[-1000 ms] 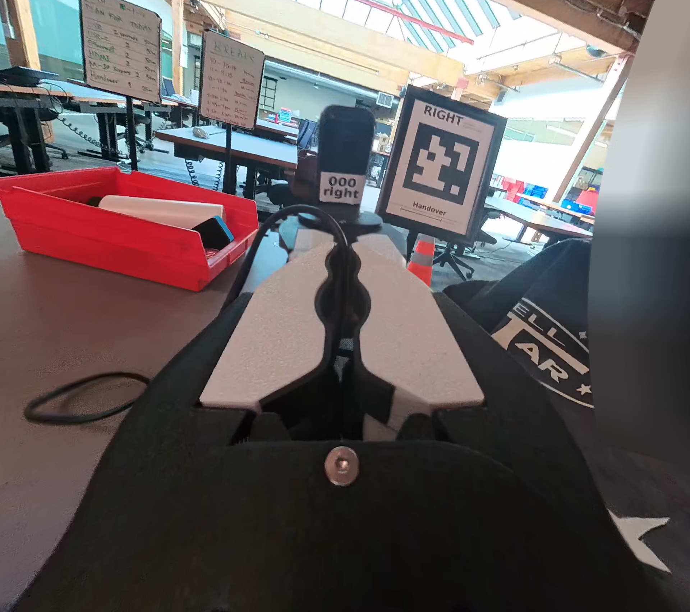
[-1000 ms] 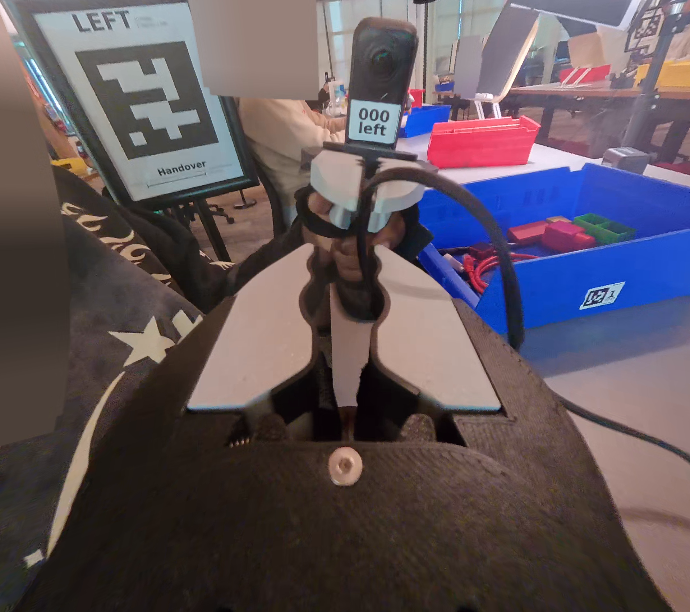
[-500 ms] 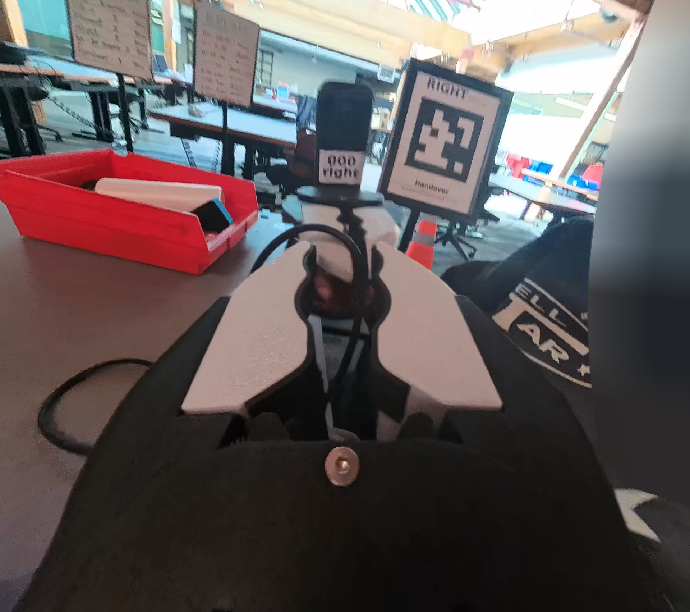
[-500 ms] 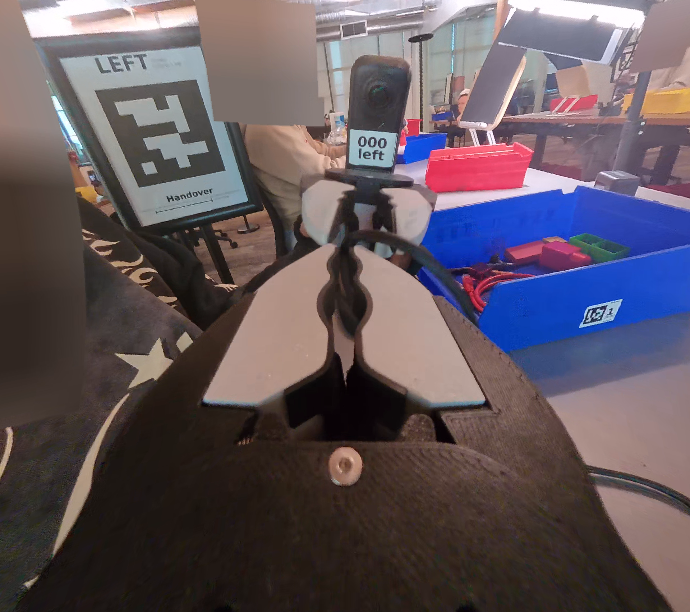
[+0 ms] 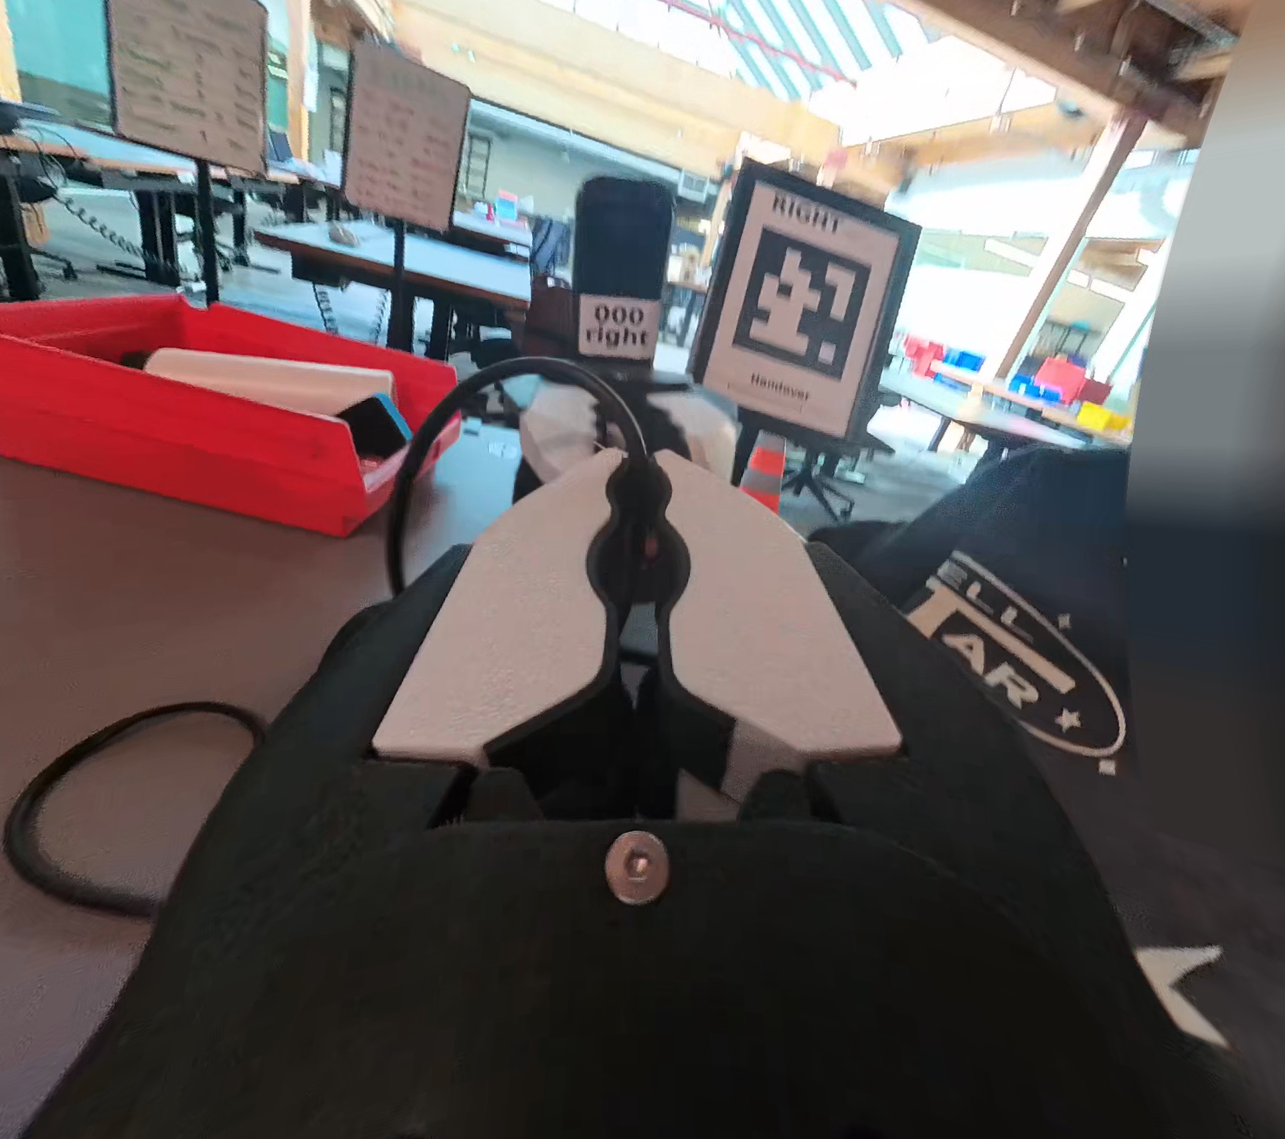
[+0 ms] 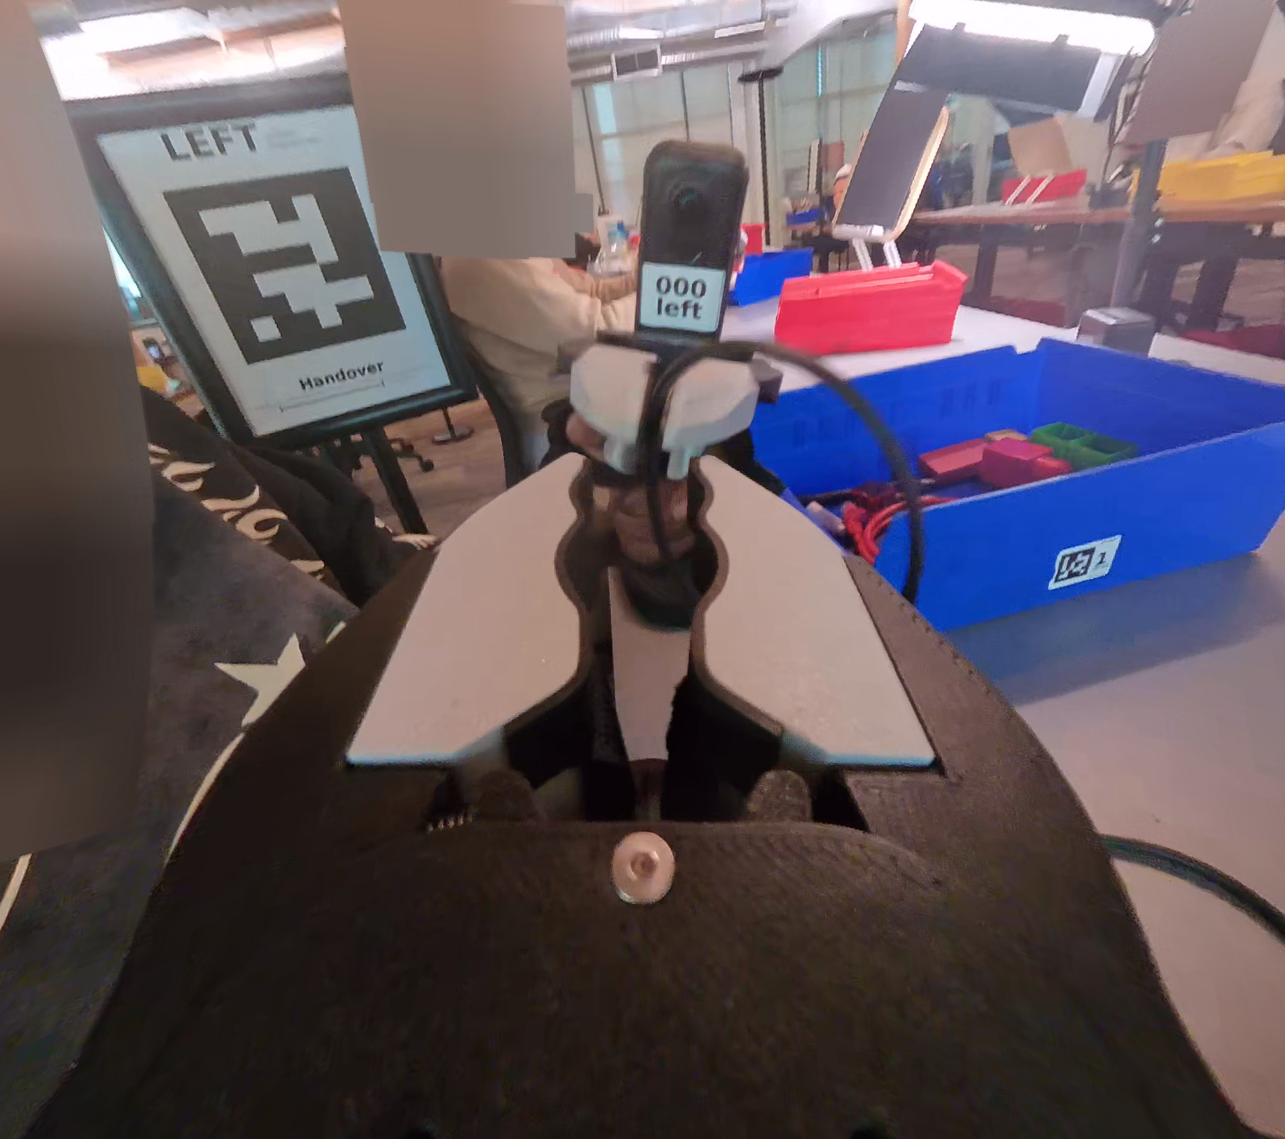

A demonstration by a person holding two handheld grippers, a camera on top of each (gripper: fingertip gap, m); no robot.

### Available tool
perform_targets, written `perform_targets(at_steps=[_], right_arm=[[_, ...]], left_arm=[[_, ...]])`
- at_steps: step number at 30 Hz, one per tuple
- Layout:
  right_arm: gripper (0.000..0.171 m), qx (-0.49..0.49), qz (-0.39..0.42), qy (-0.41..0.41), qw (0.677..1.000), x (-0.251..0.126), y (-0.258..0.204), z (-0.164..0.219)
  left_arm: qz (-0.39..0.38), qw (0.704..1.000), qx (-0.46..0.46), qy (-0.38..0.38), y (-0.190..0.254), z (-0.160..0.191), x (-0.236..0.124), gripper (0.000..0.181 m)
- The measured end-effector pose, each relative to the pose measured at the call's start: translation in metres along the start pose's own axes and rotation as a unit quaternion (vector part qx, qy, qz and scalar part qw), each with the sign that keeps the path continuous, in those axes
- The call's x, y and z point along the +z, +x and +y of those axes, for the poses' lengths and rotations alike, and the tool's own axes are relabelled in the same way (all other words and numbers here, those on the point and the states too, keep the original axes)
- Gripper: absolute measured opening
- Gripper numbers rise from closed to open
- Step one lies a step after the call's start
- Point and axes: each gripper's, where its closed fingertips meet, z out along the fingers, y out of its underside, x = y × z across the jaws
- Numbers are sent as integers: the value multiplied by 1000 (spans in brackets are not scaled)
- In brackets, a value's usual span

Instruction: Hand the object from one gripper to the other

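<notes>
The object is a black cable (image 5: 542, 362). My left gripper (image 5: 636, 462) is shut on it at the fingertips, and the cable arcs up and to the left from there. The right gripper's white fingers (image 5: 556, 431) show just beyond, facing mine. In the right wrist view my right gripper (image 6: 643, 469) is open with a clear gap. The left gripper (image 6: 650, 445) sits at that gap's mouth, pinching the cable (image 6: 912, 514), which loops off to the right. A strand hangs down between my open right fingers, and I cannot tell if it touches them.
A red bin (image 5: 174, 445) with a white box stands on the grey table (image 5: 139, 619) at left, and a cable loop (image 5: 69, 827) lies near the front. A blue bin (image 6: 1043, 535) of coloured blocks is at right. Marker signs (image 5: 799, 299) (image 6: 278, 271) and dark clothing (image 5: 1008, 654) stand close. Only a small space, under 4 cm, lies between the two pairs of fingers.
Half a second ago the right gripper was shut on the cable and the left was parted. Now the left has shut on the cable and the right has opened.
</notes>
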Motion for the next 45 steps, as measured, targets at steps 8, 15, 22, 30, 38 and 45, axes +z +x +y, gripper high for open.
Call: perform_targets(at_steps=[8,15,22,30,38,45], right_arm=[[4,-30,-4,-43,999,16,-4,21],[4,20,-27,7,999,1,-8,-3],[4,38,-31,19,999,-1,-8,-7],[27,2,0,15,1000,-6,0,-8],[4,-20,-27,-39,999,8,-10,14],[4,21,-53,14,998,-7,-15,-10]], left_arm=[[12,999,-21,41,4,-9,3,4],[5,999,21,-46,2,11,-3,32],[8,993,55,-104,5,34,11,5],[5,1000,22,-18,7,3,2,4],[17,1000,-3,26,9,-10,-2,4],[-27,994,98,37,1,-16,-11,25]])
